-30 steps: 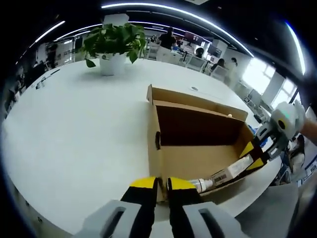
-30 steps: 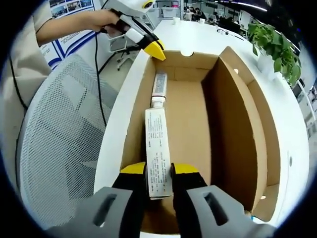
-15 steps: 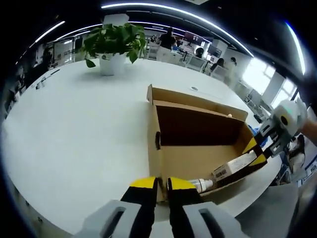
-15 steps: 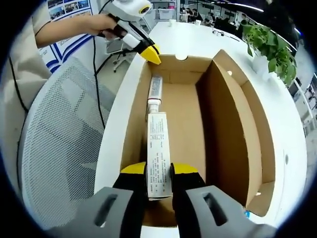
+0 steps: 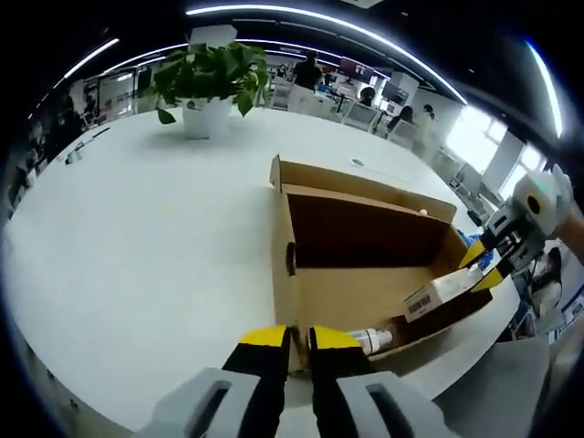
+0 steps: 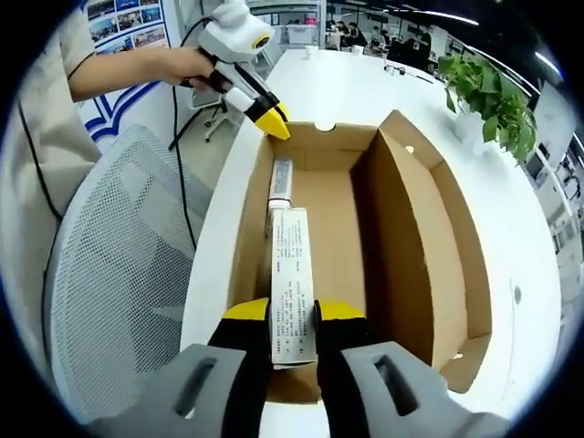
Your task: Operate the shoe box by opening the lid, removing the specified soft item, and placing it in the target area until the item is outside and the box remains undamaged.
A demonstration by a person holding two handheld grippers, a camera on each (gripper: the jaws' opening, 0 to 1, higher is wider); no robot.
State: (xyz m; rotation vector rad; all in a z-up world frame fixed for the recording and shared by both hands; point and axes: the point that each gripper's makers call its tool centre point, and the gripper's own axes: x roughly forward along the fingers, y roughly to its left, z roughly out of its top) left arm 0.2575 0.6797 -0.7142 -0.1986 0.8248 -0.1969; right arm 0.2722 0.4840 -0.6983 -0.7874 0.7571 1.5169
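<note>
An open brown cardboard shoe box [image 5: 365,237] lies on the white table, its lid flap standing up along one side [image 6: 411,228]. A white printed tube [image 6: 292,265] slants up out of the box. My right gripper [image 6: 292,315] is shut on the tube's flat end, and the cap end [image 6: 281,182] points down toward the box's far wall. From the left gripper view, the tube [image 5: 438,292] rises over the box's near wall with the right gripper [image 5: 479,266] on it. My left gripper [image 5: 299,339] is shut on the box's end wall, its yellow tips [image 6: 274,117] at the rim.
A potted green plant [image 5: 210,82] stands far back on the round white table [image 5: 137,228]. A grey mesh chair [image 6: 119,274] stands beside the table edge by the box. A person's arm [image 6: 128,59] holds the left gripper. Desks and people fill the background.
My right gripper has pulled back and up with the tube, so more of the tube is raised above the box wall. The left gripper stays on the box.
</note>
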